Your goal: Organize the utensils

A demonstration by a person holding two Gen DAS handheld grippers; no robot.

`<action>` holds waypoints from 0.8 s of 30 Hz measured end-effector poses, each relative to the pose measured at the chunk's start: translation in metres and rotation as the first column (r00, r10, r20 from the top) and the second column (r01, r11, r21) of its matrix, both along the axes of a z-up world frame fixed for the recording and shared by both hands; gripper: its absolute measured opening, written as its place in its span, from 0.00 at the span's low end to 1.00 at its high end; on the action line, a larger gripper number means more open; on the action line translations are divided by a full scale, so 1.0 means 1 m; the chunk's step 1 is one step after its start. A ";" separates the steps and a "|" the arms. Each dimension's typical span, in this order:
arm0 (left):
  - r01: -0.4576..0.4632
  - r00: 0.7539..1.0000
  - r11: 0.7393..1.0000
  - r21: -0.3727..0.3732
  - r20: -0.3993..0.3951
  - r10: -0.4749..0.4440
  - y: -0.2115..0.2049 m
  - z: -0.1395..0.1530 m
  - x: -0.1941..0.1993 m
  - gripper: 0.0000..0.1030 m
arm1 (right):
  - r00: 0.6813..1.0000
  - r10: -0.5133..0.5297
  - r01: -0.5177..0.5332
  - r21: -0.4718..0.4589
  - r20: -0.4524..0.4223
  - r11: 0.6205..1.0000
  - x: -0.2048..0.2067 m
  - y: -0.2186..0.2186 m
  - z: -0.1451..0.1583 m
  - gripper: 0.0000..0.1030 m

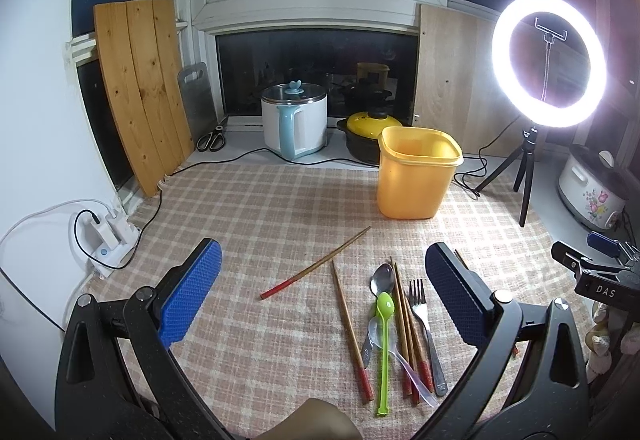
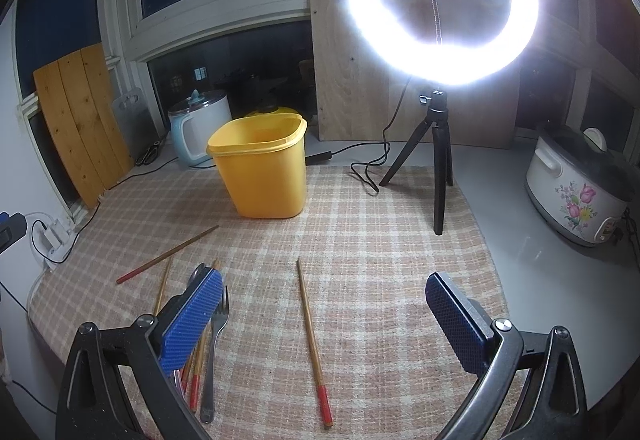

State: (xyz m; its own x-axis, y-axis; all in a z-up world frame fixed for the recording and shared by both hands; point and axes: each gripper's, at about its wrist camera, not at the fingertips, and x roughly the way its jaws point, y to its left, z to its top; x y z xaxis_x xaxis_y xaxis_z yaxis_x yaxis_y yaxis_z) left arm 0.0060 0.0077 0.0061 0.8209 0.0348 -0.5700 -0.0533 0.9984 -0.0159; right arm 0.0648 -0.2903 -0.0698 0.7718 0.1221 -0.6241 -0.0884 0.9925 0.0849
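Here both the left gripper (image 1: 323, 296) and right gripper (image 2: 324, 314) hold their jaws wide and empty above chopsticks (image 2: 314, 340), fork (image 1: 425, 324) and green spoon (image 1: 385, 350); the yellow container (image 1: 416, 175) stands upright beyond.

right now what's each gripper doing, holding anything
Left gripper: open, empty, above the pile of spoons, fork and chopsticks.
Right gripper: open, empty, a single chopstick on the mat between its jaws.

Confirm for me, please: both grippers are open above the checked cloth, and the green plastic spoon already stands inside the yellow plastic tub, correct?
Not quite. The left wrist view shows the green plastic spoon lying on the checked cloth among the other utensils, not in the yellow plastic tub. Both the left gripper and the right gripper are open.
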 end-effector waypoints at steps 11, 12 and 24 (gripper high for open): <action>0.001 1.000 1.000 -0.002 -0.002 -0.001 0.000 0.000 0.001 1.00 | 1.000 0.001 -0.001 -0.002 -0.014 1.000 0.002 0.000 -0.002 1.00; 0.001 1.000 1.000 -0.002 -0.001 -0.001 0.000 0.000 0.001 1.00 | 1.000 0.001 -0.001 -0.003 -0.014 1.000 0.002 0.000 -0.002 1.00; 0.001 1.000 1.000 -0.001 -0.002 -0.001 -0.001 0.001 0.002 1.00 | 1.000 0.003 -0.003 -0.004 -0.016 1.000 0.002 0.000 -0.001 1.00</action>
State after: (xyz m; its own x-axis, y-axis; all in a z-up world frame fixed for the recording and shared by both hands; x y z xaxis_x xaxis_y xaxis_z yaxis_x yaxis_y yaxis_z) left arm 0.0076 0.0066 0.0069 0.8196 0.0332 -0.5720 -0.0522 0.9985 -0.0169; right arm 0.0666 -0.2900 -0.0711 0.7614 0.1219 -0.6367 -0.0901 0.9925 0.0823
